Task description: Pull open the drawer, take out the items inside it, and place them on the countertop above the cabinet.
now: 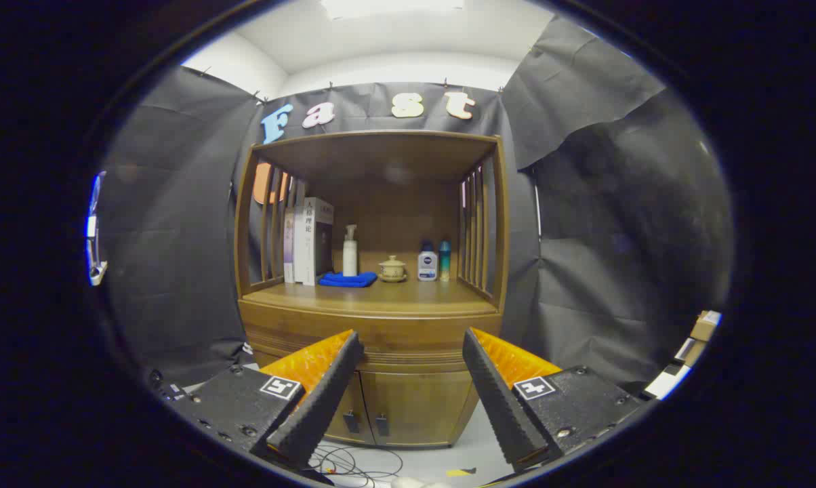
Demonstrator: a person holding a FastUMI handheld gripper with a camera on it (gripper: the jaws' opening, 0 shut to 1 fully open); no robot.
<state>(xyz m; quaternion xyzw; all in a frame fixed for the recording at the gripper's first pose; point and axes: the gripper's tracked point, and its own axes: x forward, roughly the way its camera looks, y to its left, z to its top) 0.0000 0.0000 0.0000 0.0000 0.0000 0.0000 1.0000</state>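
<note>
Black cloth was hung around a wooden cabinet [371, 339], whose countertop [374, 296] carried, left to right, books [310, 240], a blue cloth [347, 278], a pump bottle [350, 251], a lidded cup [392, 269] and two bottles [434, 262]. The gripper [413, 342] was held well back with fingers spread apart and empty, apparently aimed at the drawer [374, 332], which was seen shut beneath the countertop, just beyond the fingertips.

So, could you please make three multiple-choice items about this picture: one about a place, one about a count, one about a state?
1. Where does the blue cloth lie?
A. on the countertop, in front of the books
B. on the floor
C. between the fingers

2. How many doors with a handle show low on the cabinet?
A. one
B. two
C. four

3. How does the gripper stand?
A. shut on the cloth
B. shut on a handle
C. open, holding nothing

Answers:
1 A: the cloth lies beside the pump bottle, just ahead of the books.
2 B: two handles sit side by side at the seam.
3 C: the fingers are wide apart, short of the cabinet.
</note>
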